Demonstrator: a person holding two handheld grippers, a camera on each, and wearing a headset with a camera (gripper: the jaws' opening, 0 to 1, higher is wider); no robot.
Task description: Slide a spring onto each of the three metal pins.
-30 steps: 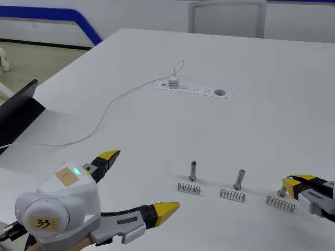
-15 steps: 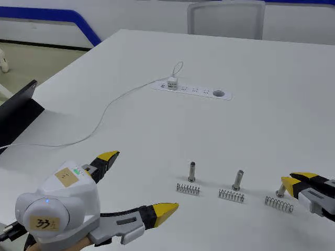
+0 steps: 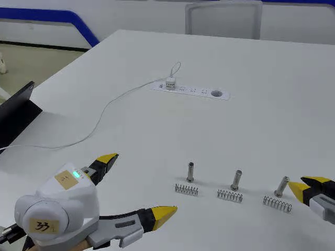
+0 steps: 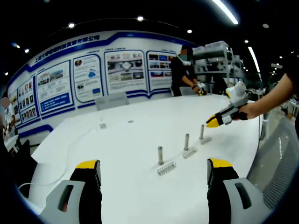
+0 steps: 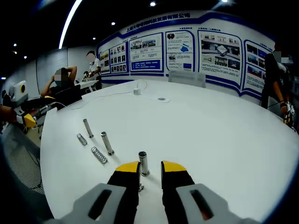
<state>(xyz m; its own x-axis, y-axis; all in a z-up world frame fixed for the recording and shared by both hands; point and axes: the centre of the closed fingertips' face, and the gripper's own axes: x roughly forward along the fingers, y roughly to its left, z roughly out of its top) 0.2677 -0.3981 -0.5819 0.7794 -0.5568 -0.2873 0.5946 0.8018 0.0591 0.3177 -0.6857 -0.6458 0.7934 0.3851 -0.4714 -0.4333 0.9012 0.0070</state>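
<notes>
White tabletop runs across the head view, with a grey chair back cut off at the far edge. On the left a dark flat slab sits half out of frame, and I cannot tell what it is. A white power strip lies far off, and its thin white cable trails left. Three short metal pins stand upright in a row: left pin, middle pin, right pin. A small coiled wire spring lies on the near side of each: left spring, middle spring, right spring. My yellow-tipped left gripper sits near left, its claw spread wide and empty. The right gripper is cropped by the right edge, tips just right of the right pin.

Through the left gripper view, the wide claw frames the row, which stands apart from the tips. A hand holds the right gripper beside the farthest pin.

Through the right gripper view, the jaws stand narrowly apart, holding nothing, with the right pin just beyond them. Its spring is mostly hidden behind one jaw, and I make out only a sliver. The other two springs lie in plain sight.
</notes>
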